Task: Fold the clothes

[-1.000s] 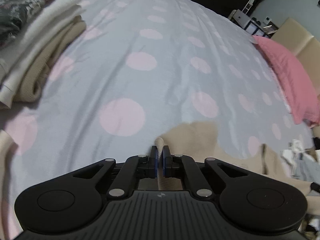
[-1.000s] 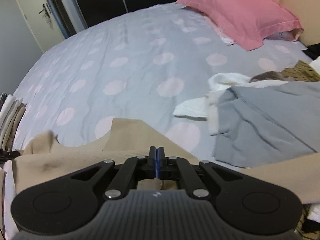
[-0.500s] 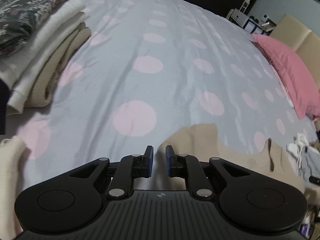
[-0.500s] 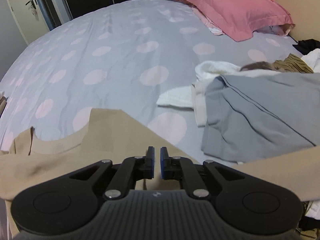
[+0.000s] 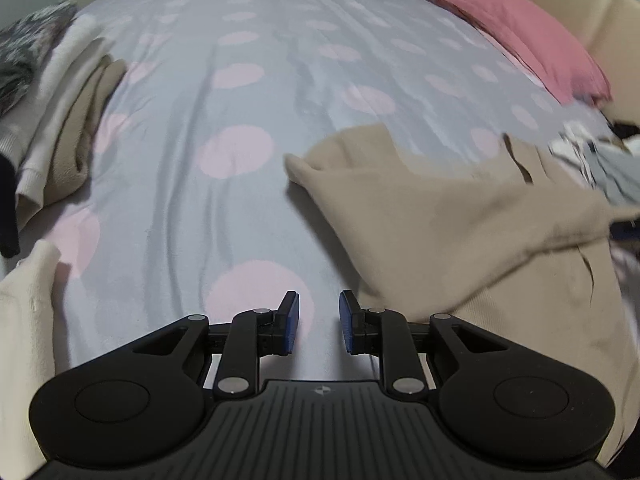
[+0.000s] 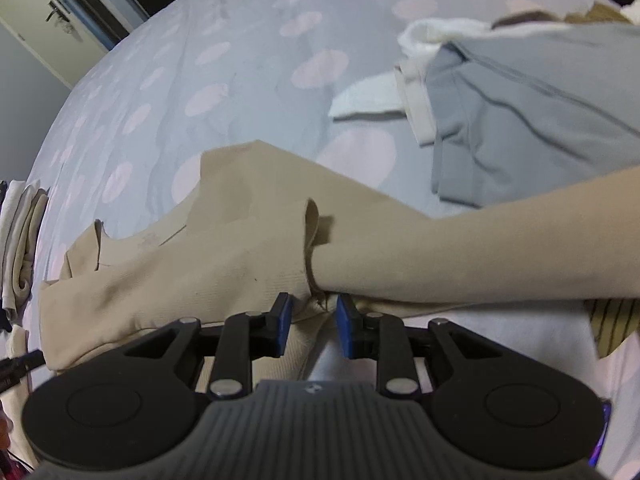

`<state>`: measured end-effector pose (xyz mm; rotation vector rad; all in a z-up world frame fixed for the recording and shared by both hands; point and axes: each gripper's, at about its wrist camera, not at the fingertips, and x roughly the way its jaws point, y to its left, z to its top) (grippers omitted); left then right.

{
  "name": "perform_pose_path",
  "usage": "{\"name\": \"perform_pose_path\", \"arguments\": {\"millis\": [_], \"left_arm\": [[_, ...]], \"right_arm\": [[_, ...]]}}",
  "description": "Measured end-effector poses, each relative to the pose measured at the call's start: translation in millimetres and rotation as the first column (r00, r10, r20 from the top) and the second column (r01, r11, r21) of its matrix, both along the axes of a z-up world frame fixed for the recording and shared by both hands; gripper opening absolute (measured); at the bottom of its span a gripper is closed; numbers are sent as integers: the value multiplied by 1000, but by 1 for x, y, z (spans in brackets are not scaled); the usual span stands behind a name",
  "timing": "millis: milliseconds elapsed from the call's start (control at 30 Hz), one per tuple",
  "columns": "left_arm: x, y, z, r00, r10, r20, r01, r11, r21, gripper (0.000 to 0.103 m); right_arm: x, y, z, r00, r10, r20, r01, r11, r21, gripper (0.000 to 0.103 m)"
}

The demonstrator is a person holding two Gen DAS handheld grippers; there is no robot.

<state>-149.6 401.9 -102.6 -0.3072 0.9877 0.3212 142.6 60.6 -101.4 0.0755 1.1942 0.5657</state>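
Left gripper (image 5: 319,322) and right gripper (image 6: 308,325) just opened, both empty.
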Motion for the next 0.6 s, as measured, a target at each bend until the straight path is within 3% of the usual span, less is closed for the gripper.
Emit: {"name": "perform_pose_path", "arguments": {"millis": [67,100,133,400,500,600], "left_arm": [[1,-7,-1,999,-39,-5,39,999,18,25],[2,-10,-2,998,-54,-11,55,998,27,25],[3,-13,-3,997,-70,-17,70,997,36,25],[7,-34,-12,970,-217,-107,225,972,66,29],[9,-36,-12,973,-211,-93,221,969,112,29],[15,-33,-10,979,-199,-36,201,975,91,29]], "right_arm": [[-1,6,-3,1000,6,-4,-6,1000,-2,26],[-3,10,-4,1000,16,5,-16,1000,-12,16],[-4,14,-4,999,30,18,-30,999,-26,13],[-4,17,-6,998,52,35,-50,997,-59,13],[-3,18,-7,998,54,32,-52,997,-65,13],[-2,18,-7,998,50,25,-49,997,-61,17]]}}
